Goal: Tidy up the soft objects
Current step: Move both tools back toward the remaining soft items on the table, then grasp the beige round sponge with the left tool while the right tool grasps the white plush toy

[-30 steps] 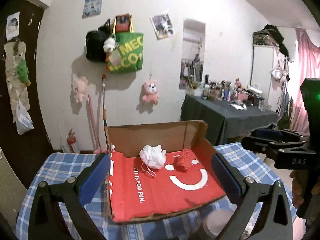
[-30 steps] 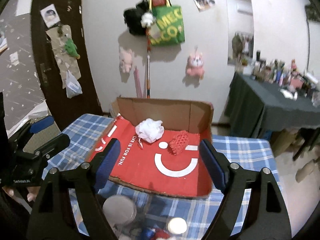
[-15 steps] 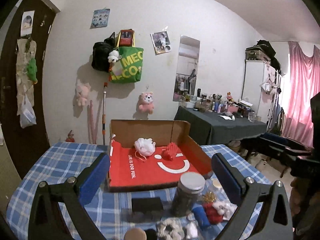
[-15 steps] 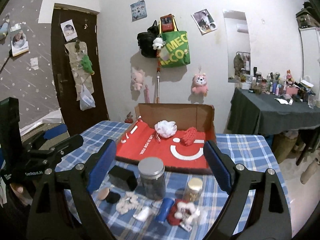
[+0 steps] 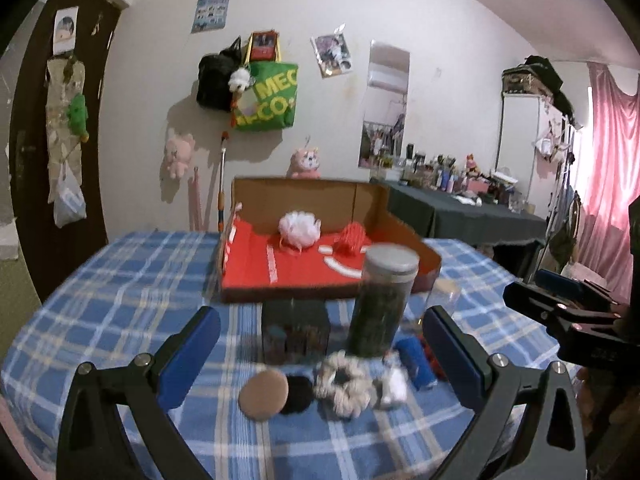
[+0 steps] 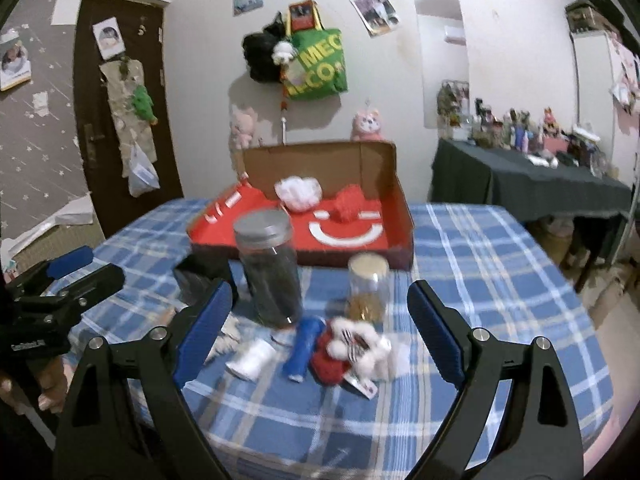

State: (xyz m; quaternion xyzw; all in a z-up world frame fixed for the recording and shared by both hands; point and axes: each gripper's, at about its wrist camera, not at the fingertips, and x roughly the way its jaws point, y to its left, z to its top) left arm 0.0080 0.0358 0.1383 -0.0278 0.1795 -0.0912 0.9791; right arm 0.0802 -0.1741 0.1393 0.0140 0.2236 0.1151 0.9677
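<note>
Though farther back, both claws point(image 5: 320, 344) point(image 6: 320, 308) (empty) agape.

A table under a blue plaid tablecloth point(image 6: 500, 264) fills the lower frame. On it at centre sit a red-lined cardboard box point(image 6: 404, 216), a tall dark jar point(image 6: 272, 272), a small gold-filled jar point(image 6: 368, 288), a black box point(image 5: 296, 332), a beige scrunchie point(image 5: 344, 384), a blue roll point(image 6: 304, 344), a white roll point(image 6: 252, 358) and a red-and-white plush point(image 6: 348, 354).

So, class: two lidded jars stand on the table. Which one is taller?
The dark jar with the grey lid: it rises well above the small clear jar with the pale lid, standing to its right.
</note>
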